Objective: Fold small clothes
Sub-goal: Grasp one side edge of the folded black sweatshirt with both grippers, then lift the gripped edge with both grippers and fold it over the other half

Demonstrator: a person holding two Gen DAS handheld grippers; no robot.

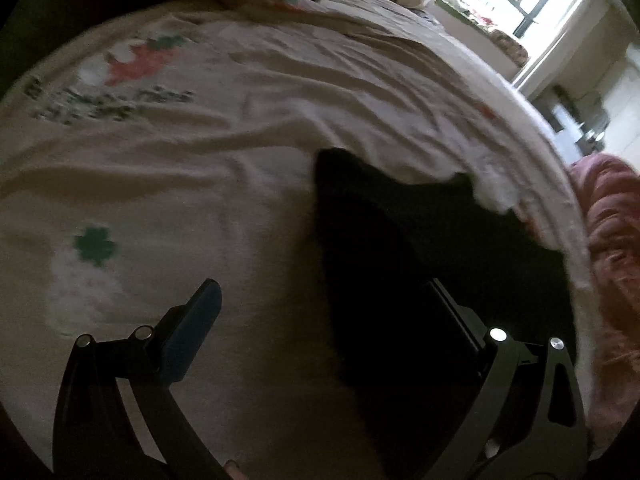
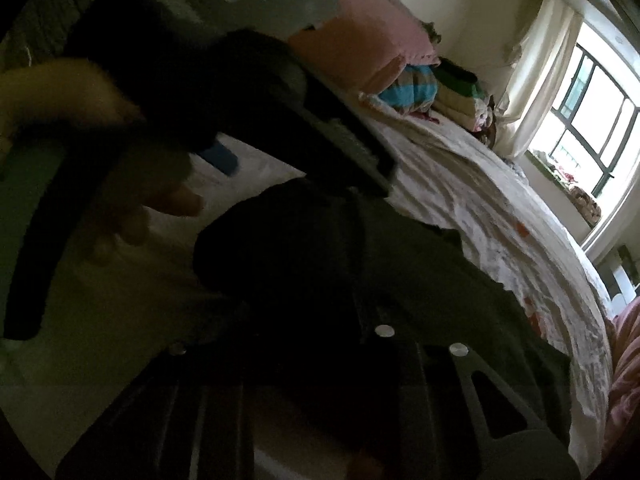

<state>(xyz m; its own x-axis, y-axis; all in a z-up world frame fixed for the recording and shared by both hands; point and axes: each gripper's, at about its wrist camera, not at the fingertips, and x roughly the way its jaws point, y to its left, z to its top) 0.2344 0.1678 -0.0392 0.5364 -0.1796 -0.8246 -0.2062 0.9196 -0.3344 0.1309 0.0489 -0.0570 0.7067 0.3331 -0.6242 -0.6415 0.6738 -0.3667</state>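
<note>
A black garment (image 1: 420, 240) lies on the white printed bedsheet (image 1: 180, 152), near the bed's right edge. My left gripper (image 1: 324, 312) is open wide just above it. Its blue-padded finger (image 1: 200, 320) is over bare sheet, and the other finger hangs over the dark cloth. In the dim right wrist view the same garment (image 2: 420, 272) fills the middle. My right gripper (image 2: 352, 248) has its jaws drawn together in the bunched fabric, and the fingertips are lost in the dark. The left gripper (image 2: 304, 172) and the hand (image 2: 160, 208) holding it show at the upper left.
A pink pillow (image 2: 372, 40) and a pile of folded bedding (image 2: 440, 88) sit at the head of the bed. A pink blanket (image 1: 612, 240) lies off the bed's right edge. A bright window (image 2: 592, 120) with curtains is beyond the far end.
</note>
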